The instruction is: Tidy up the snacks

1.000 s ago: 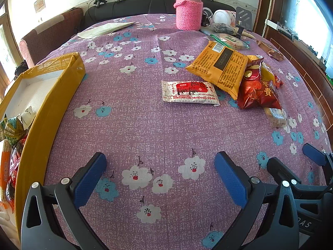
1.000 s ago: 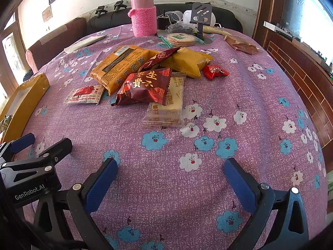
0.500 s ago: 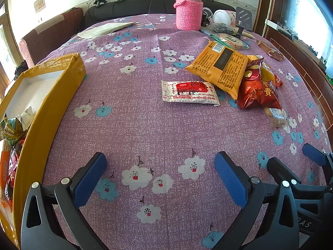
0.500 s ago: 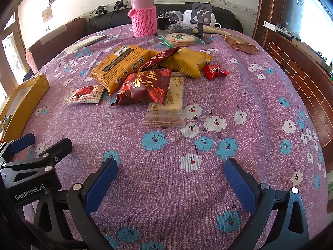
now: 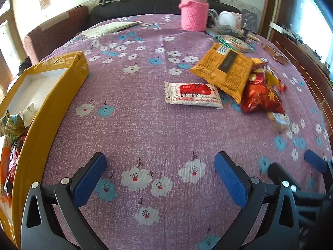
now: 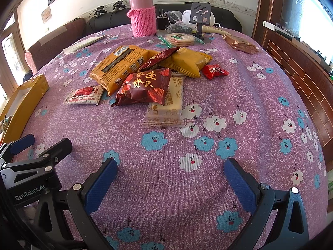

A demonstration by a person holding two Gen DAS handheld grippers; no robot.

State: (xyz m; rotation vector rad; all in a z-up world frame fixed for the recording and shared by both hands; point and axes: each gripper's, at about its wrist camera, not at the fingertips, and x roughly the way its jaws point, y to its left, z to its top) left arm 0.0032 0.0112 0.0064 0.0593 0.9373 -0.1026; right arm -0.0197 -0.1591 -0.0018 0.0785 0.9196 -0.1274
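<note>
A pile of snacks lies mid-table: a white packet with a red label point(image 5: 192, 93) point(image 6: 85, 94), a long orange pack point(image 5: 224, 70) point(image 6: 122, 66), a dark red bag point(image 6: 143, 87) point(image 5: 260, 95), a beige biscuit pack point(image 6: 166, 108), a yellow pack point(image 6: 187, 61) and a small red candy point(image 6: 215, 70). A yellow box point(image 5: 41, 108) point(image 6: 22, 102) at the left holds several snacks. My left gripper point(image 5: 160, 177) is open and empty above the cloth near the box. My right gripper point(image 6: 170, 179) is open and empty in front of the pile.
A pink knit-covered flask point(image 6: 143, 14), a round cracker pack point(image 6: 180, 39), a phone stand point(image 6: 200, 14) and a brown packet point(image 6: 240, 44) stand at the far side. Folded paper point(image 5: 110, 28) lies far left. The floral purple cloth point(image 6: 208, 145) covers the round table.
The left wrist view has shifted slightly right, so the box and snacks appear a little farther left. The right gripper has not visibly moved.
</note>
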